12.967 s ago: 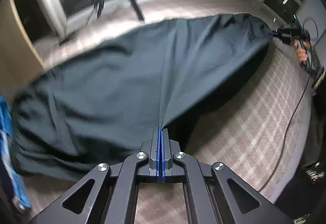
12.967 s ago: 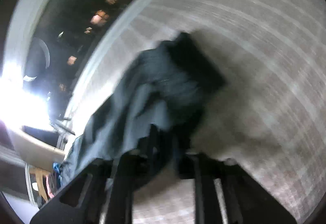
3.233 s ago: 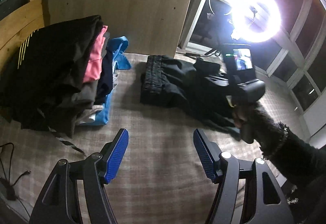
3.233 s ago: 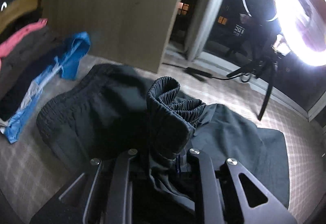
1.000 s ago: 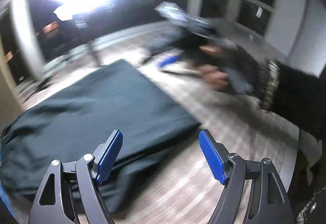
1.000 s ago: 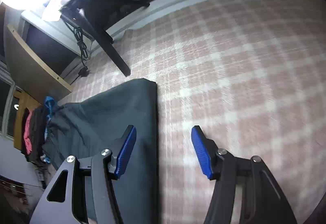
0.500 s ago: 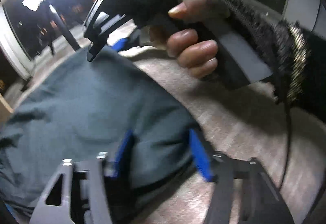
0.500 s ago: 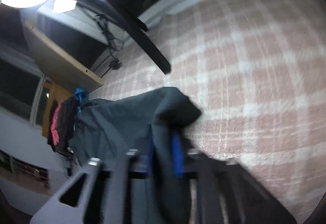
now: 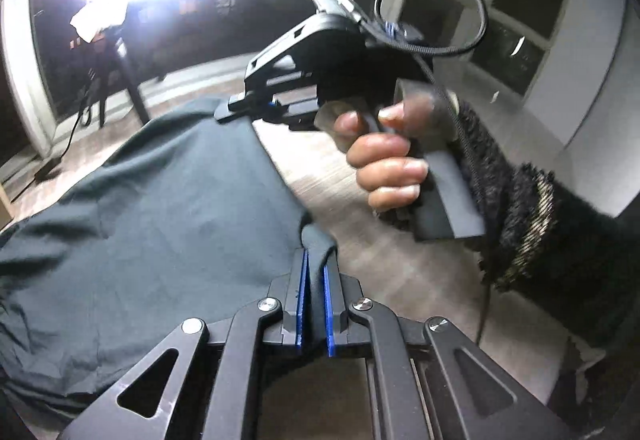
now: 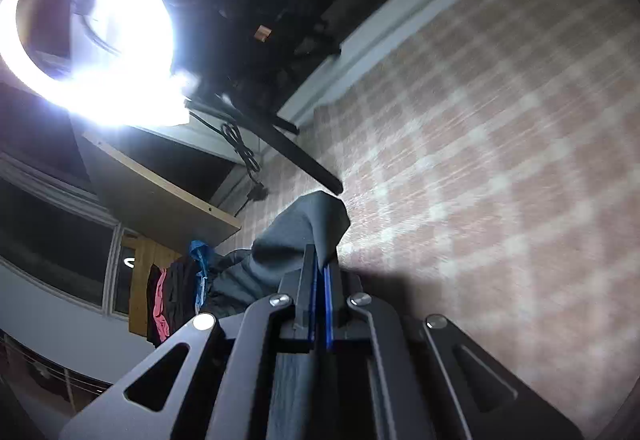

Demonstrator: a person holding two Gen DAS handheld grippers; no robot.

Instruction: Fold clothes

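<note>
A dark grey garment [image 9: 160, 208] lies spread over the plaid bed cover [image 9: 384, 264]. My left gripper [image 9: 314, 268] is shut on its near right corner, cloth bunched between the blue pads. My right gripper [image 9: 256, 106], held by a hand, grips the garment's far right corner in the left wrist view. In the right wrist view my right gripper [image 10: 320, 264] is shut on a raised fold of the garment [image 10: 308, 224].
A bright ring light [image 10: 88, 36] on a tripod [image 10: 296, 156] stands by the dark windows. A pile of other clothes [image 10: 176, 296] sits by a wooden board [image 10: 160, 196]. Plaid cover [image 10: 500, 160] stretches to the right. A cable [image 9: 440, 0] loops off the right gripper.
Both grippers were open a second ago; they have closed on the garment's right-hand corners. The cloth corners now lift a little off the bed.
</note>
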